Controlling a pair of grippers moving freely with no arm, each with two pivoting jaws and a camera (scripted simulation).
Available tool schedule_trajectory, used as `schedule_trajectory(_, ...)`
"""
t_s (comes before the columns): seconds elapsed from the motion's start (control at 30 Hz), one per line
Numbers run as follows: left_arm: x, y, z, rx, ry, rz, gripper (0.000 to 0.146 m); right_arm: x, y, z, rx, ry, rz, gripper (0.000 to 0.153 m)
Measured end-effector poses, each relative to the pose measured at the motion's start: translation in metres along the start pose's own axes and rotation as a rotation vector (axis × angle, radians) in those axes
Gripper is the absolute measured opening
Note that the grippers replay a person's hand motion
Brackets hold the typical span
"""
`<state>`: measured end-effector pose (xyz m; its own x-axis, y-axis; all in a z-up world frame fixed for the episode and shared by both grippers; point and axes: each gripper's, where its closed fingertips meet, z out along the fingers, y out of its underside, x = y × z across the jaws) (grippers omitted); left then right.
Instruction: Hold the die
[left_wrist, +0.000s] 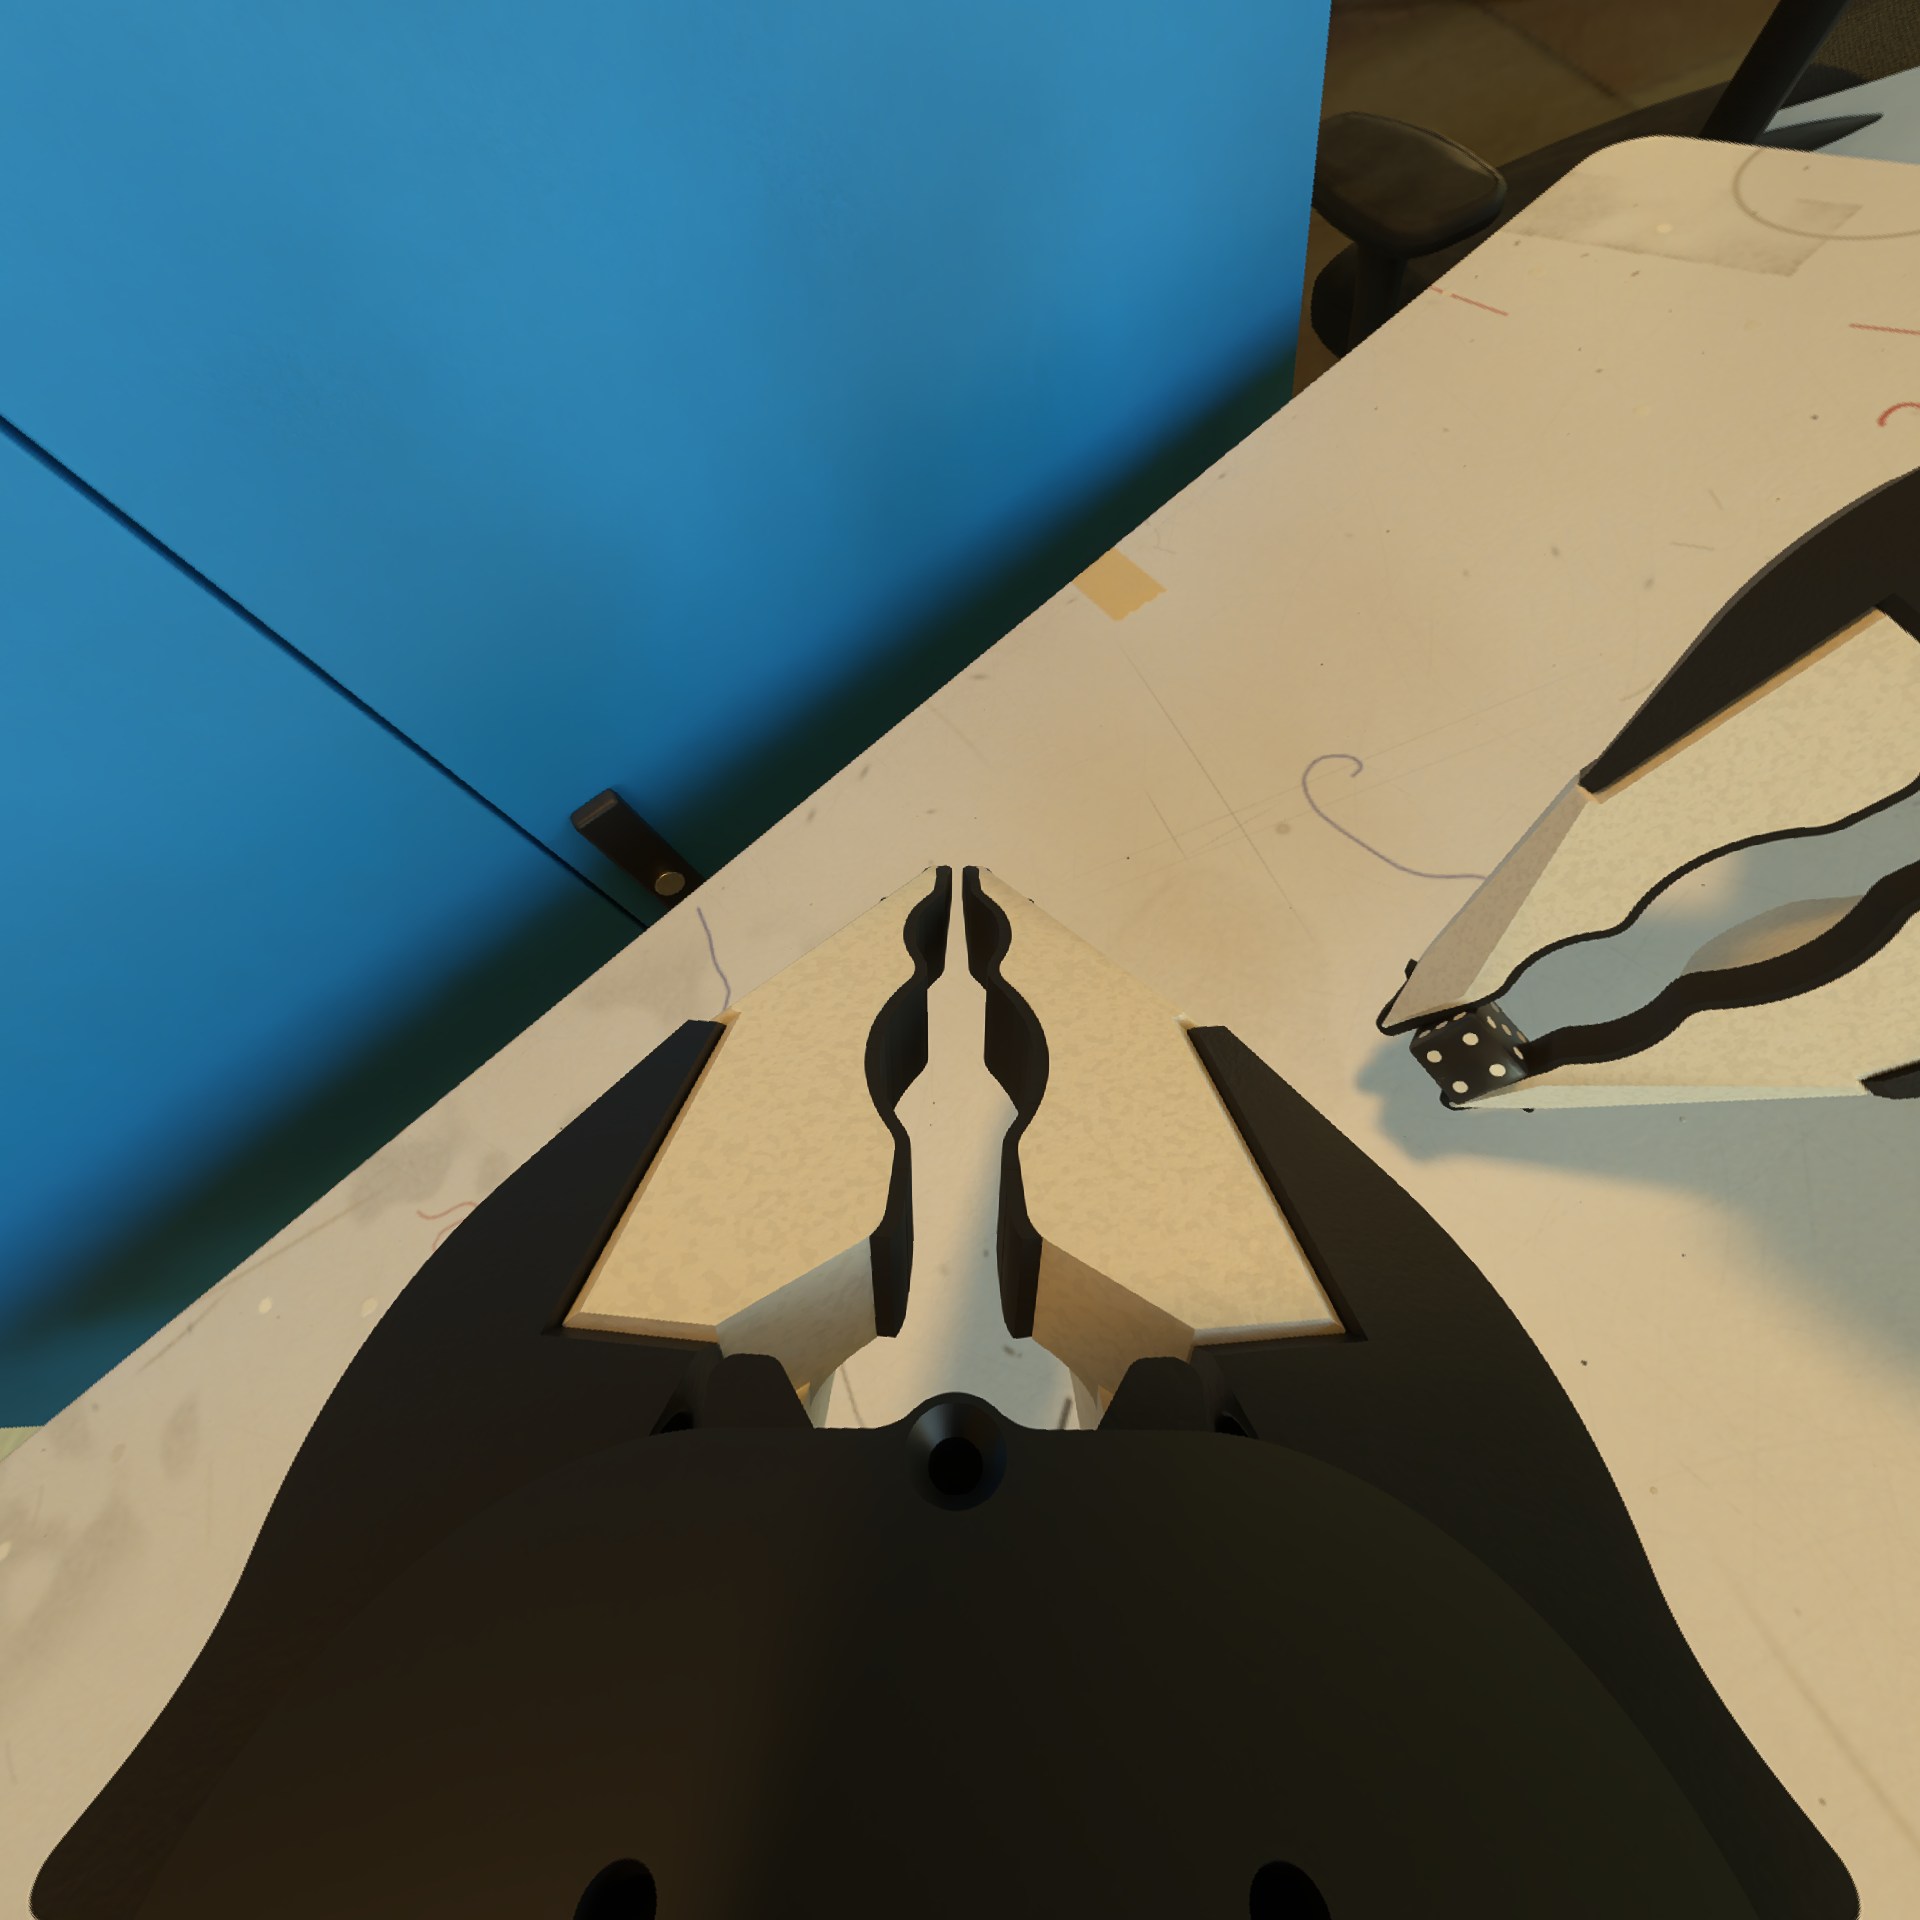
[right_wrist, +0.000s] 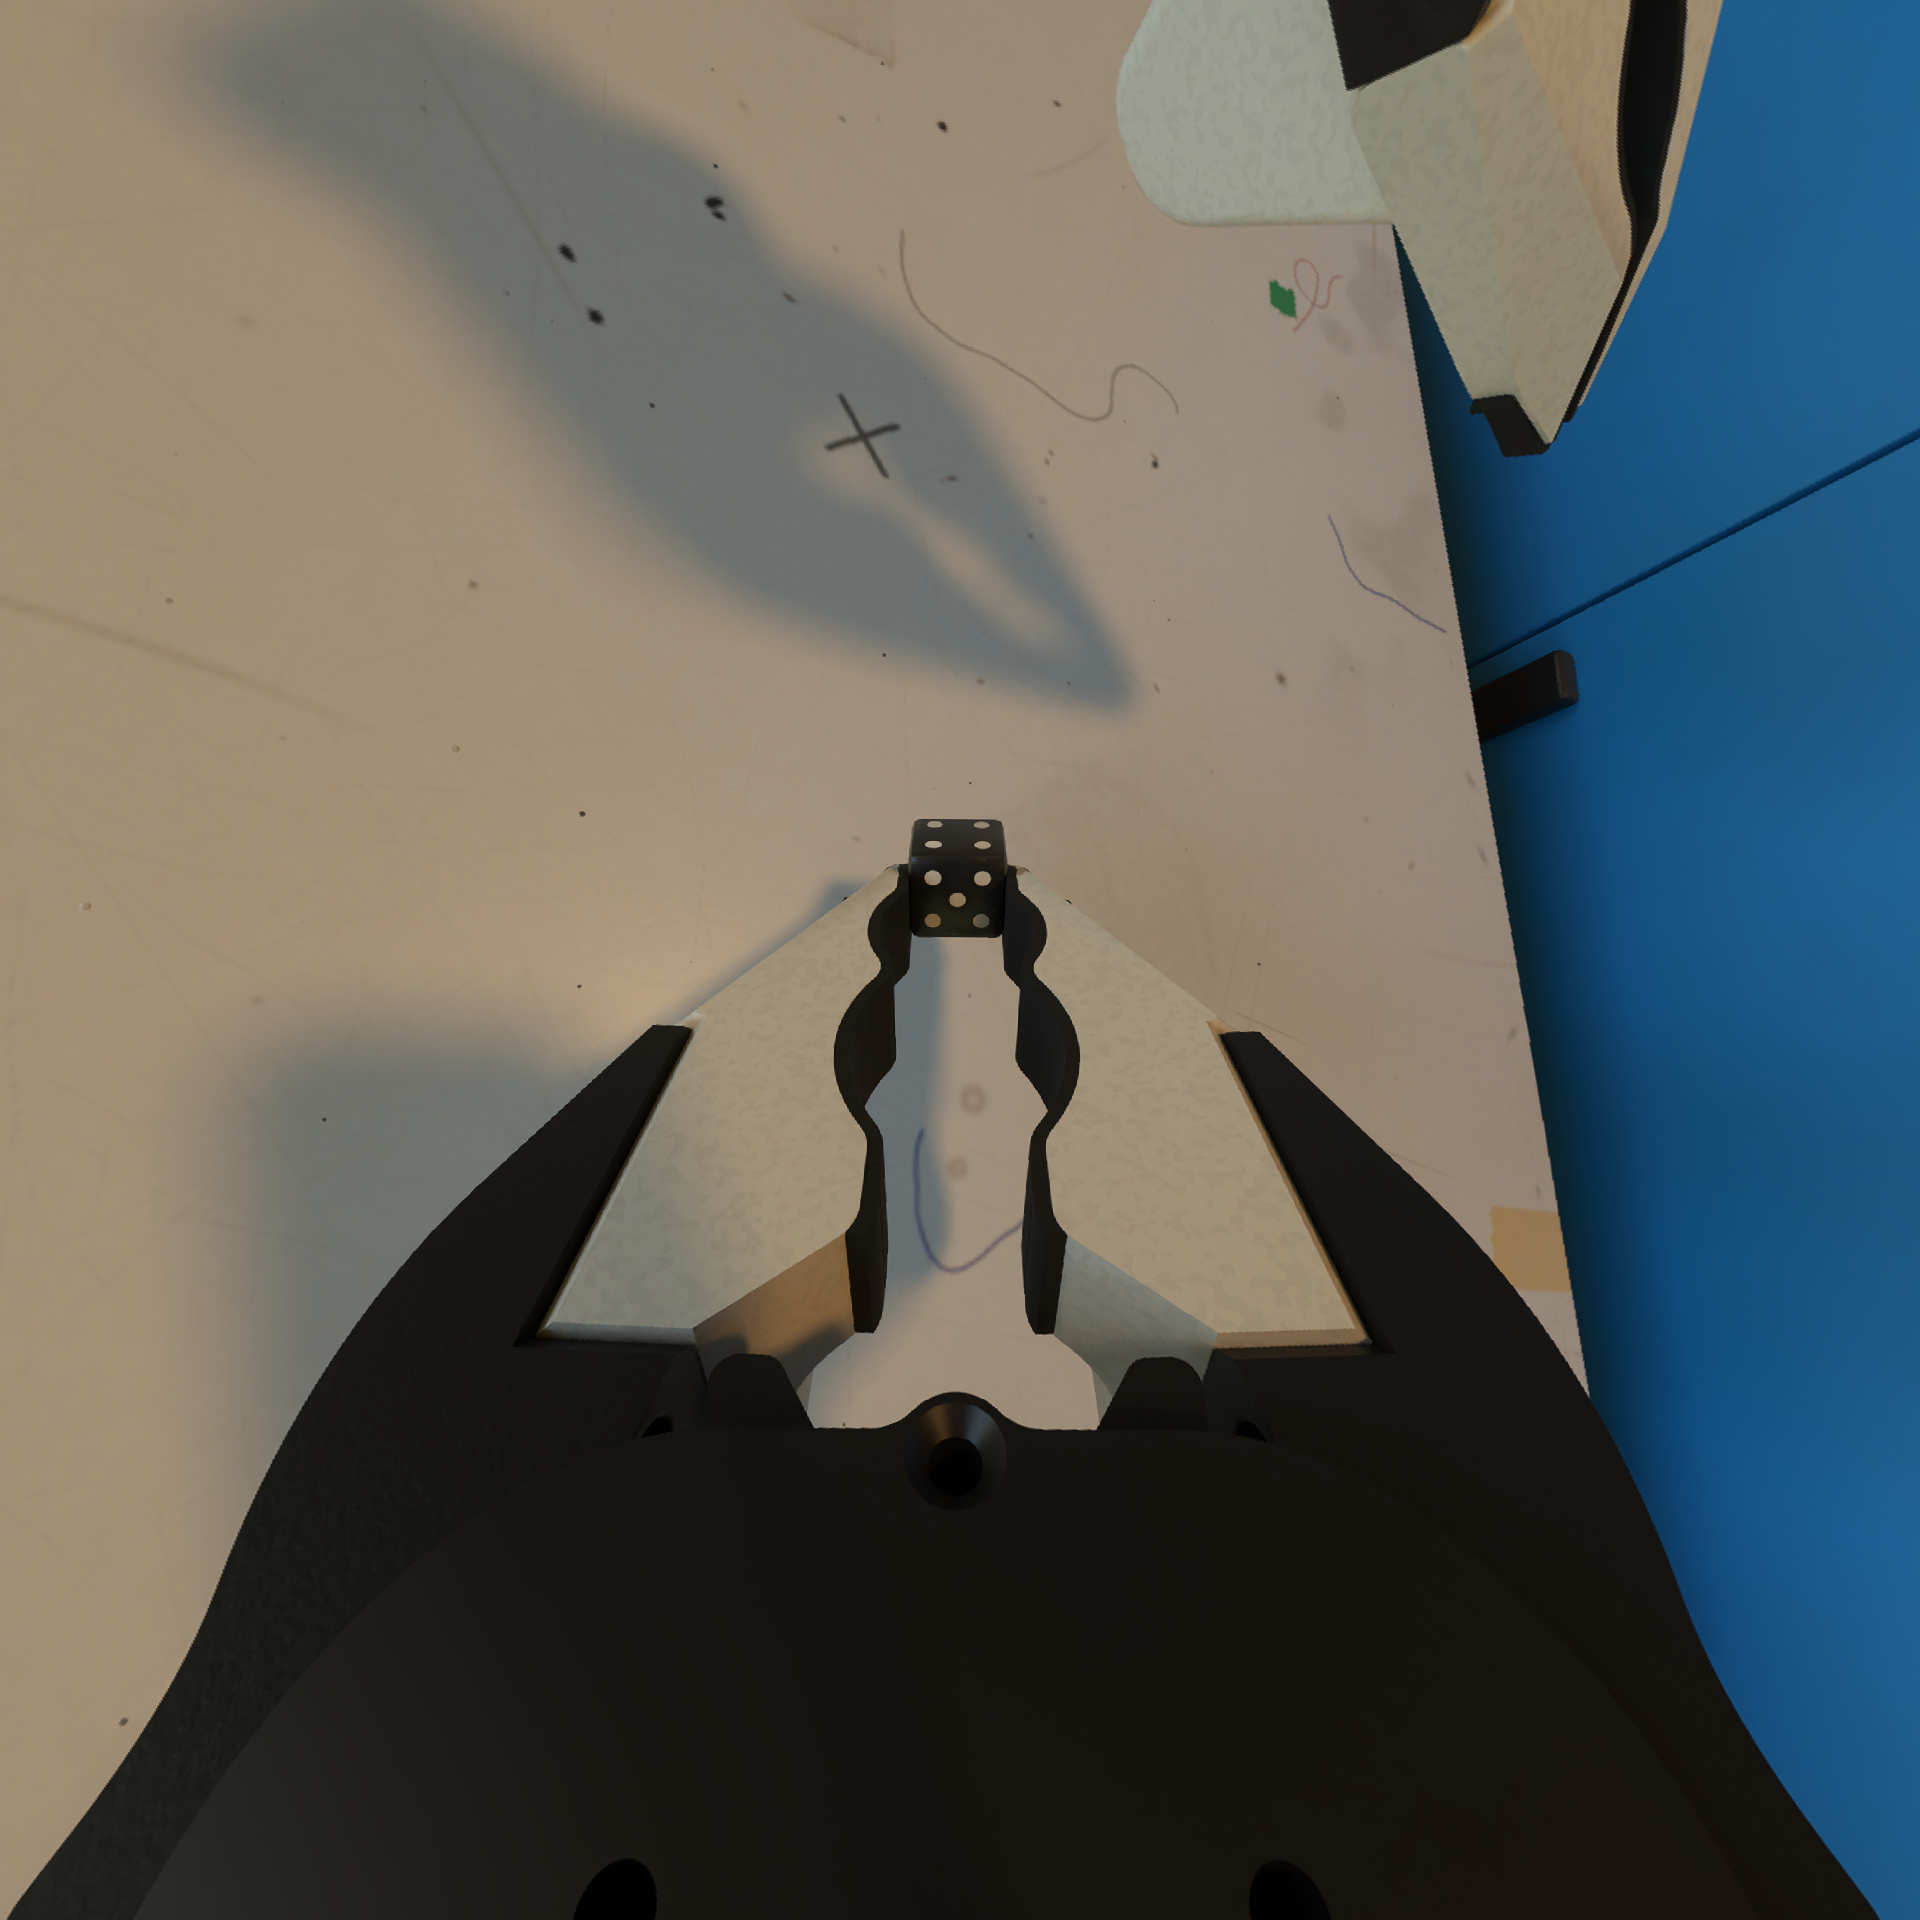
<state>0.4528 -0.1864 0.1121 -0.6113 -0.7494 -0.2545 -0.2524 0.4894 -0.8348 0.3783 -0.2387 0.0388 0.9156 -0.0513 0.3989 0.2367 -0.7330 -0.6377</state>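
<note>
The die (right_wrist: 957, 878) is a small black cube with white pips. In the right wrist view it sits clamped between the tips of my right gripper (right_wrist: 957, 883), which is shut on it above the beige table (right_wrist: 416, 727). The left wrist view shows the same die (left_wrist: 1470, 1051) at the tips of the right gripper (left_wrist: 1455, 1055), at the right edge of the frame. My left gripper (left_wrist: 957, 878) is shut and empty, its tips almost touching, near the table's left edge. It is to the left of the die and apart from it.
A blue panel wall (left_wrist: 520, 416) runs along the table's edge, with a small black bracket (left_wrist: 634, 854) at its foot. A dark office chair (left_wrist: 1403, 197) stands beyond the far corner. Pen marks and a tape patch (left_wrist: 1117, 585) lie on the tabletop.
</note>
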Motion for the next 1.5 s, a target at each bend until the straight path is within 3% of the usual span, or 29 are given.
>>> schedule_trajectory(1.17,-0.009,-0.011,0.0,0.013,0.001,0.019,0.002,0.013,0.003,-0.009,0.017,0.026,0.001,0.016)
schedule_trajectory(1.5,-0.016,-0.011,-0.001,0.012,-0.014,0.01,0.002,-0.012,0.008,0.009,-0.039,-0.078,-0.022,0.016)
